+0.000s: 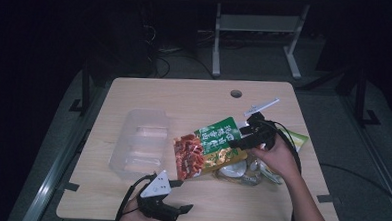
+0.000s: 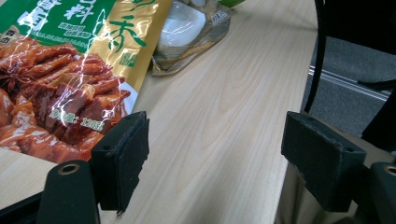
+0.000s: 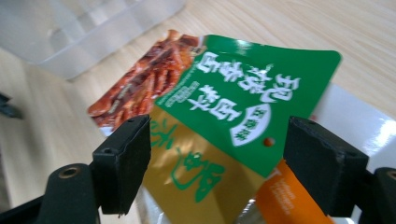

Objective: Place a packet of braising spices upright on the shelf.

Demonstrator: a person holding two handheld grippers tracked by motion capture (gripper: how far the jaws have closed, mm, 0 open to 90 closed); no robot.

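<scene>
Right of the empty bin, the right gripper hangs open over the unpacked pouch; the left gripper, nearer, idles unclenched.

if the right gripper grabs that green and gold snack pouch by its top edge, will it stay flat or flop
The green and gold snack pouch would probably sag rather than stay flat: its film already bends and creases. The glossy, glare-streaked surface looks slippery, so a grip on the edge alone may slide. It seems light for its size, and pushing it would likely shift the packets under it.
</scene>
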